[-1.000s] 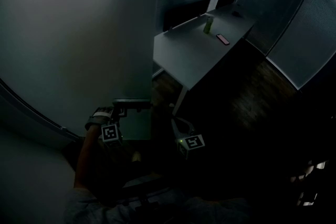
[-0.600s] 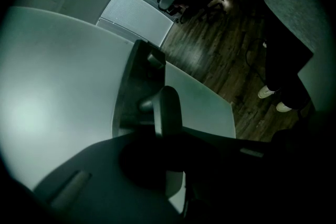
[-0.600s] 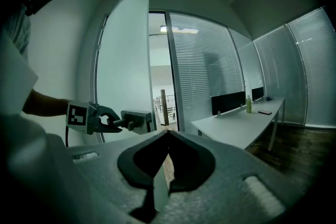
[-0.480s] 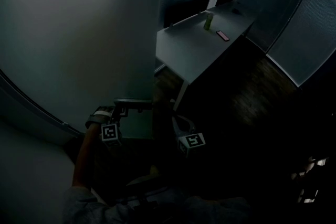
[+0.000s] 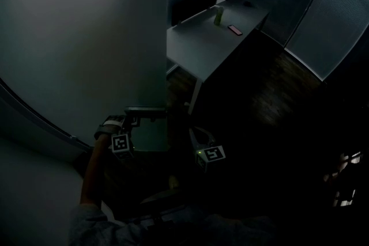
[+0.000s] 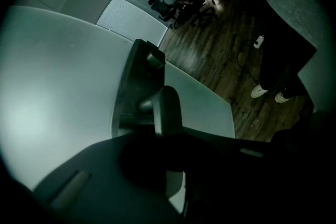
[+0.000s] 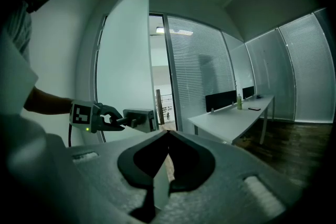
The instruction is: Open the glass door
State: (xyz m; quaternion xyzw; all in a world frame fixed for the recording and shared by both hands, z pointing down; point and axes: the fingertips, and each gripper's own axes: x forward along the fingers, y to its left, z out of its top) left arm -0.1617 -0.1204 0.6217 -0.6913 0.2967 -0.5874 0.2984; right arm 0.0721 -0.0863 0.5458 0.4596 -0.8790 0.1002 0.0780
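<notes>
Head view: dim office, wood floor (image 5: 271, 101), white desk (image 5: 202, 49) ahead of the right gripper (image 7: 168, 134), whose jaws meet empty; the left gripper (image 5: 131, 122) clamps the handle (image 5: 147, 113) on the glass door (image 5: 86, 37).

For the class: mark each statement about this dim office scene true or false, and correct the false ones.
1. The left gripper is closed on the door handle of the glass door. True.
2. The right gripper grips the same handle. False: its jaws are shut on nothing, and it is held away from the door.
3. A green bottle stands upright on the desk. True.
4. The phone lies on the floor under the desk. False: it lies flat on the desktop, near the bottle.
</notes>
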